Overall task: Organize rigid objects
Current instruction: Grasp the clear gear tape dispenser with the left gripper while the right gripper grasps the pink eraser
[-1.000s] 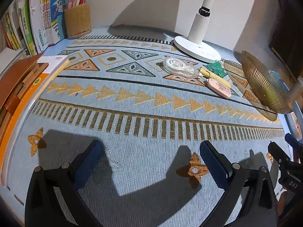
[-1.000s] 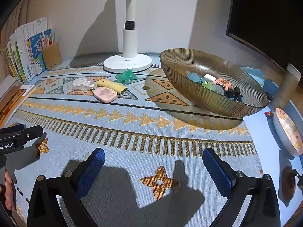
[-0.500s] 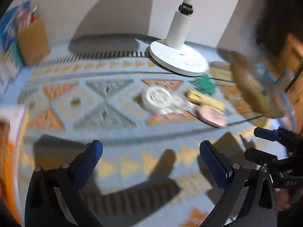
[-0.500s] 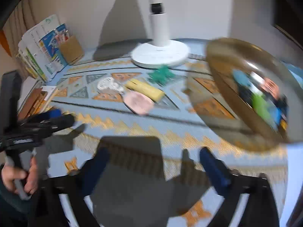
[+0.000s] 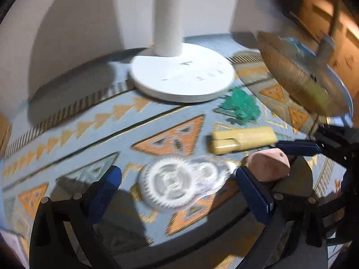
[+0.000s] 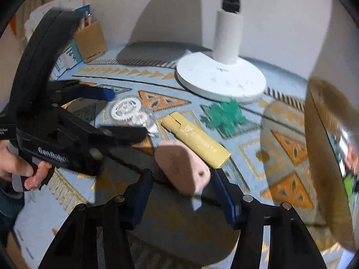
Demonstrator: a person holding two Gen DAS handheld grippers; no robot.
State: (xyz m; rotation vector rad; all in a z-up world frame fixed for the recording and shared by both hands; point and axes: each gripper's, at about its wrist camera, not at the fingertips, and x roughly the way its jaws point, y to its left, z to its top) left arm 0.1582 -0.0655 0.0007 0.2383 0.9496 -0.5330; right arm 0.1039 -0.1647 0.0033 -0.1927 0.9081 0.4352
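This looks like a desk in a home study. A woven mat (image 6: 139,71) with blue and orange triangles covers the top, a white lamp base (image 6: 221,79) stands near the wall, and books (image 6: 67,51) lean beside a cardboard pen holder (image 6: 90,40) — with a ribbed golden bowl (image 5: 298,76), probably glass, at the side.

At the bottom of the frame my right gripper (image 6: 181,192) has its fingers (image 6: 140,198) spread wide on either side of the pink eraser (image 6: 182,164); I can't tell whether they touch it. Just beyond lies the yellow case (image 6: 195,137), then the green toy (image 6: 224,115) near the white lamp base (image 6: 221,78). At left, my left gripper (image 6: 125,114) straddles the clear gear piece (image 6: 131,112). The brown bowl (image 6: 325,148) fills the right edge.
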